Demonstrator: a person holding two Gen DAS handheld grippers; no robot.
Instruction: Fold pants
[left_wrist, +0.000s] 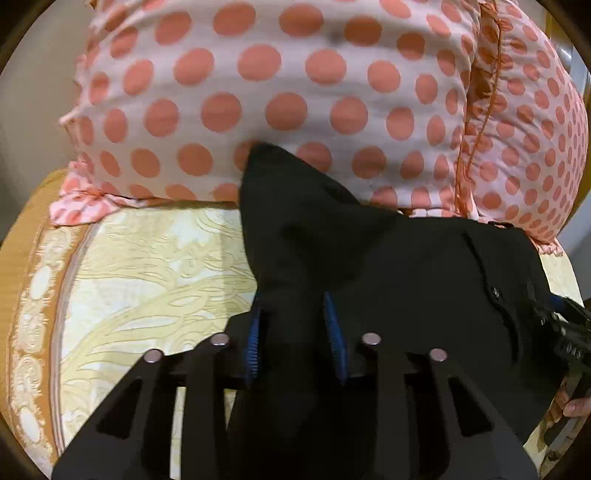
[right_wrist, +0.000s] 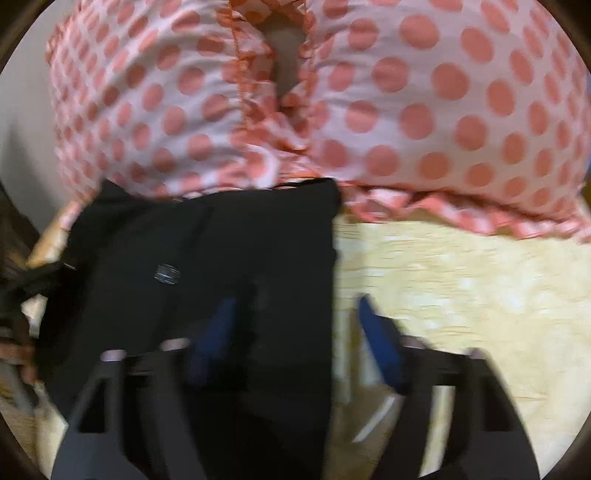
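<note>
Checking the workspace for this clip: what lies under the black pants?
The black pants lie on a yellow patterned bedspread, their far edge against polka-dot pillows. Whatever lies directly beneath the cloth is covered. The left gripper grips a fold.

Blurred open claw (right_wrist: 295, 325) over pants (right_wrist: 207, 258)

Polka-dot pillows (left_wrist: 280, 85) on yellow bedspread (left_wrist: 155, 258)

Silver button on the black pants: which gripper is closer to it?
Right. The right gripper straddles the black pants' edge just beside the silver button. The left gripper grips a raised fold at the opposite side.
</note>
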